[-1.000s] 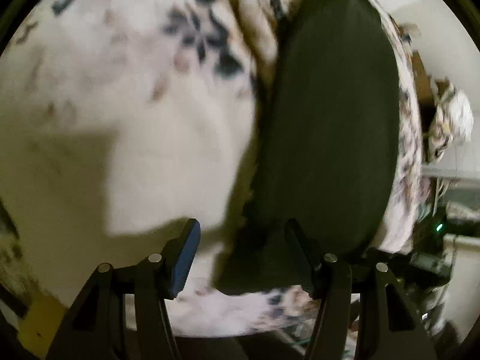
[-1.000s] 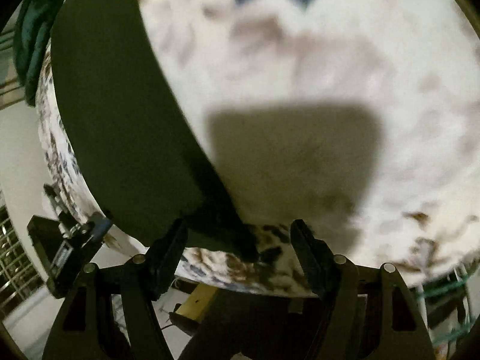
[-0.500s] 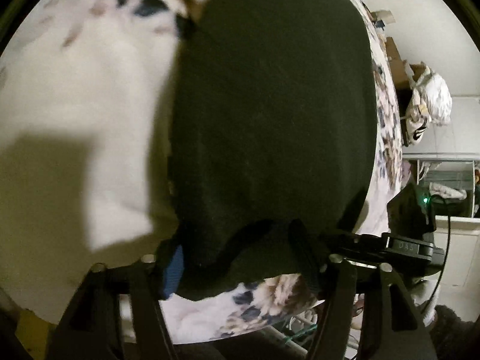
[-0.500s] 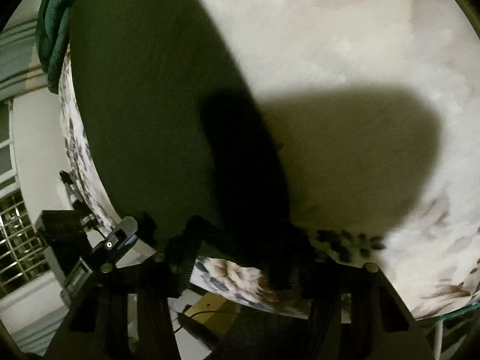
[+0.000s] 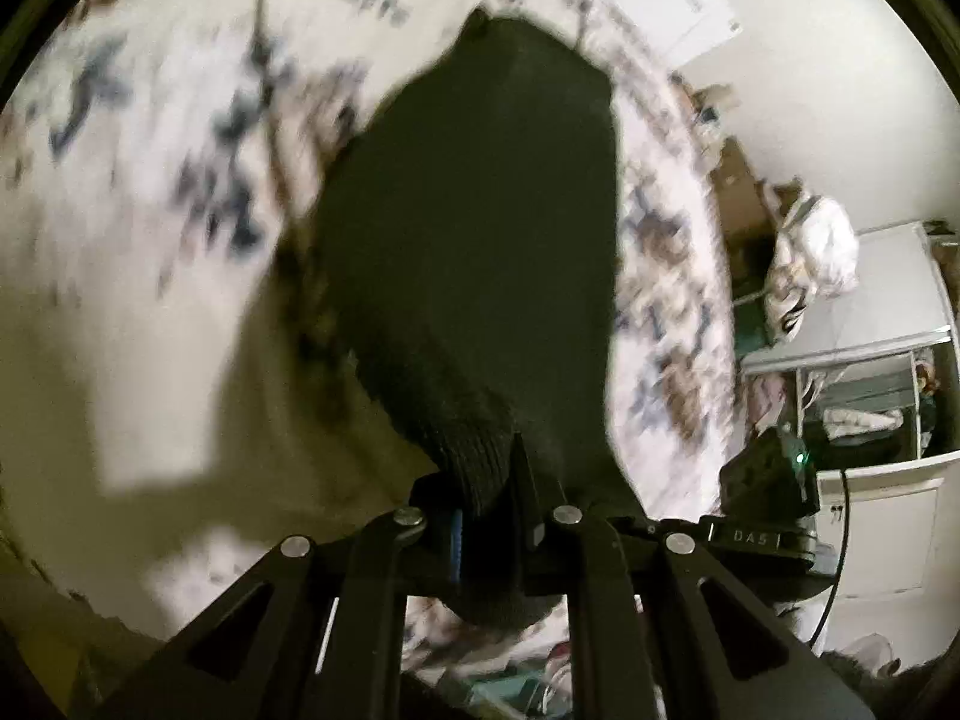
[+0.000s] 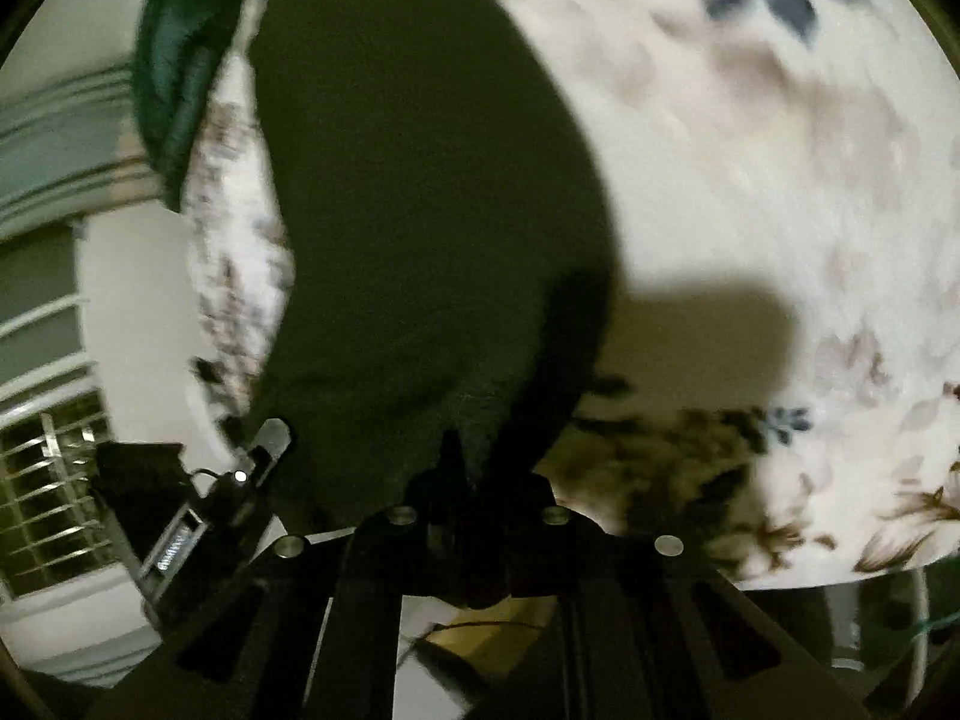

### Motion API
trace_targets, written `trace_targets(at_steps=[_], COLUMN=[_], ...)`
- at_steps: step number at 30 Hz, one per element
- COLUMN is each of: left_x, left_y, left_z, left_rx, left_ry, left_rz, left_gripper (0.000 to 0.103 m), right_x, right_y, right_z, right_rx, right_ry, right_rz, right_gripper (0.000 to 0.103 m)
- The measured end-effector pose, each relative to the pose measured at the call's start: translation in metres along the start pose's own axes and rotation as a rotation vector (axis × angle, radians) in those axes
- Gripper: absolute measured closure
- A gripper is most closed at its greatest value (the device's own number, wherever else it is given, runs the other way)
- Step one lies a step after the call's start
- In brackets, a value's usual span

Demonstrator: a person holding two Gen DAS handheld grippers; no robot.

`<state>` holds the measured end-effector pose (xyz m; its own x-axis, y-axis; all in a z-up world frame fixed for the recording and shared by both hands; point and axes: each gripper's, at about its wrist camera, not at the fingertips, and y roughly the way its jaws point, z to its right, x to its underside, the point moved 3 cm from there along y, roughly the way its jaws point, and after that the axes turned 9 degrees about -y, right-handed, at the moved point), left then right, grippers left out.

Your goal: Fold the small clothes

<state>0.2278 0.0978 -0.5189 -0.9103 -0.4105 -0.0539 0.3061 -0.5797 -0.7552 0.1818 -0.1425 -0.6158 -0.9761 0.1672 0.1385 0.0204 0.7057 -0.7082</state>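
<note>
A small black knit garment (image 5: 480, 252) lies on a white floral bed cover (image 5: 150, 240). My left gripper (image 5: 489, 498) is shut on its near ribbed edge and lifts that edge off the cover. In the right wrist view the same black garment (image 6: 420, 228) fills the middle. My right gripper (image 6: 474, 480) is shut on its near edge, which bunches between the fingers. Each wrist view shows the other gripper at the garment's far corner.
The bed cover's edge (image 5: 678, 360) curves down the right of the left view, with white furniture (image 5: 870, 504) and a stuffed white bag (image 5: 816, 252) beyond. A dark green cloth (image 6: 174, 78) lies at the bed's far edge in the right view, by a window grille (image 6: 54, 480).
Both grippers were open a second ago, slid onto the garment's near edge, and have closed on it. The edge is now raised off the cover.
</note>
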Motion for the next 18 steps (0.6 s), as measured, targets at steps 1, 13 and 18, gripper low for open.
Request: trace_targets(at_steps=[1, 13, 18], left_x=[-0.008, -0.197, -0.287], left_y=[-0.004, 0.020, 0.063], left_z=[0.012, 0.089, 0.109], left_rx=[0.018, 0.136, 0.132], left_ry=[0.010, 0.088, 0.109], left_rz=[0.014, 0.116, 0.114], left_gripper=[0.094, 0.094, 0.094], right_x=[-0.009, -0.206, -0.315], right_y=[-0.013, -0.119, -0.117], right_z=[-0.013, -0.110, -0.133], right_rx=[-0.025, -0.049, 0.036], right_ry=[-0.007, -0.122, -0.161], right_rz=[0.025, 0.287, 0.338], right_gripper=[0.093, 0.093, 0.093])
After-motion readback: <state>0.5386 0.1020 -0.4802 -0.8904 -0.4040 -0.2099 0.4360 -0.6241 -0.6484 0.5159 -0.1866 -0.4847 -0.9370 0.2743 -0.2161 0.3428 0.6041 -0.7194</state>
